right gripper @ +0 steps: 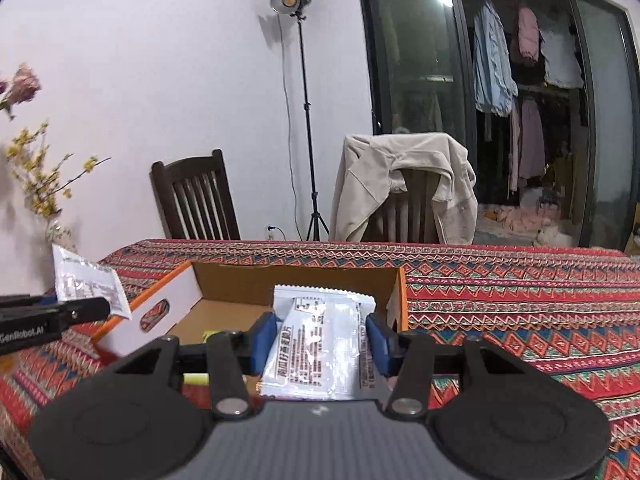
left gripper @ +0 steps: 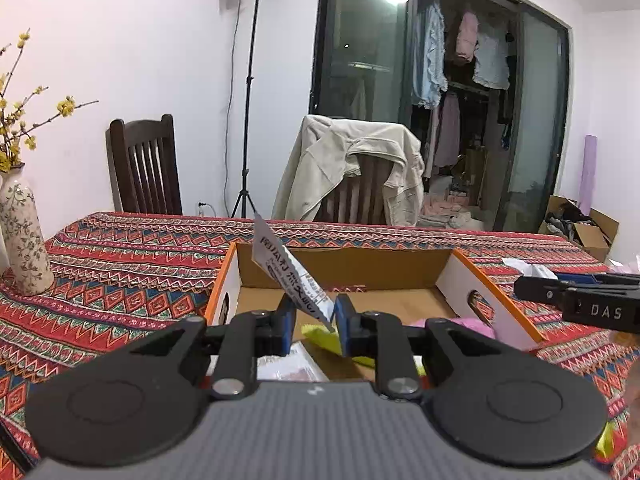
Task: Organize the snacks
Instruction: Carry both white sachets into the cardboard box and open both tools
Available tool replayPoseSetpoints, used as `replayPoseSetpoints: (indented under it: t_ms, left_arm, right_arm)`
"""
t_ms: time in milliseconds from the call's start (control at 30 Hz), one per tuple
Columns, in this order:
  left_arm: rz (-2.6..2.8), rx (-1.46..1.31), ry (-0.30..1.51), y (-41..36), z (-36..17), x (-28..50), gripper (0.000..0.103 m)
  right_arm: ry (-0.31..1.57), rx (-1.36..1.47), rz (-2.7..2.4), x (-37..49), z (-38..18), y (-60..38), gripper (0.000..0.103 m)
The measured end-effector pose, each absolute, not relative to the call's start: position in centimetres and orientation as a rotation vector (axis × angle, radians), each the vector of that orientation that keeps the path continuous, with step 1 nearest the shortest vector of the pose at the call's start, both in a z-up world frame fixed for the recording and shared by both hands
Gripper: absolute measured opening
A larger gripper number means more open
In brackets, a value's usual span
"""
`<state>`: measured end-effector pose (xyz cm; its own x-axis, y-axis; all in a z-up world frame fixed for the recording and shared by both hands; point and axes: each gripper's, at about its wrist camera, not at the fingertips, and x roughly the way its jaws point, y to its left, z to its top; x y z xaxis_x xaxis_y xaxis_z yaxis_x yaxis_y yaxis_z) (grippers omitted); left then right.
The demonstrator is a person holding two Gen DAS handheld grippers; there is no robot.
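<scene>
Left tongs [left gripper: 314,314] and right tongs [right gripper: 322,344] are each clamping a white foil snack sachet [left gripper: 288,270] [right gripper: 320,344] above the orange-rimmed cardboard box [left gripper: 460,280]. Depositing is under way. Next, each probably needs lowering inside the box, then opening.

Home: dining table [left gripper: 120,264], chairs [left gripper: 144,168], hanging laundry [left gripper: 460,52].

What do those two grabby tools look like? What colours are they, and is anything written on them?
Both look alike. The left tool and the right tool have black plastic linkage arms with silver bolts, two round black discs, a grey ribbed body, and blue fingers. Seen from the side, the right one reads "DAS" in white letters, and the left one reads "GenRobot.AI". No cables show.
</scene>
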<state>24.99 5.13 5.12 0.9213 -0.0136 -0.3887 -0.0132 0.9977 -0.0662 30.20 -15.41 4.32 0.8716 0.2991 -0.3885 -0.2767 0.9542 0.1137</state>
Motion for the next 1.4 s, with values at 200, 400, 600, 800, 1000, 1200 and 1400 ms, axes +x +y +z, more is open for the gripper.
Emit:
replayPoseSetpoints:
  t_ms: [200,400,600,800,1000,1200,1400]
  left_arm:
    - [0.027,-0.102,0.435,5.7,4.9,29.3,0.022]
    - [0.058,-0.125,0.486,6.5,3.3,32.9,0.022]
    - [0.079,-0.129,0.523,7.1,2.9,34.6,0.022]
    - [0.08,-0.129,0.56,7.1,3.0,35.5,0.022]
    - [0.07,-0.142,0.585,6.5,4.5,35.3,0.024]
    - [0.059,-0.187,0.675,6.7,6.2,34.6,0.046]
    - [0.05,-0.196,0.675,6.4,7.2,31.6,0.093]
  right_arm:
    - [0.436,0.022,0.275,33.6,3.2,-13.1,0.048]
    - [0.481,-0.002,0.275,35.9,0.8,-11.4,0.048]
    - [0.52,0.003,0.297,37.3,-0.3,-10.8,0.05]
    - [0.522,0.024,0.29,37.2,0.2,-11.5,0.092]
    - [0.532,0.048,0.303,36.7,1.4,-12.4,0.103]
    - [0.576,0.073,0.321,35.9,2.4,-13.4,0.103]
    - [0.577,0.086,0.325,33.3,3.4,-15.0,0.103]
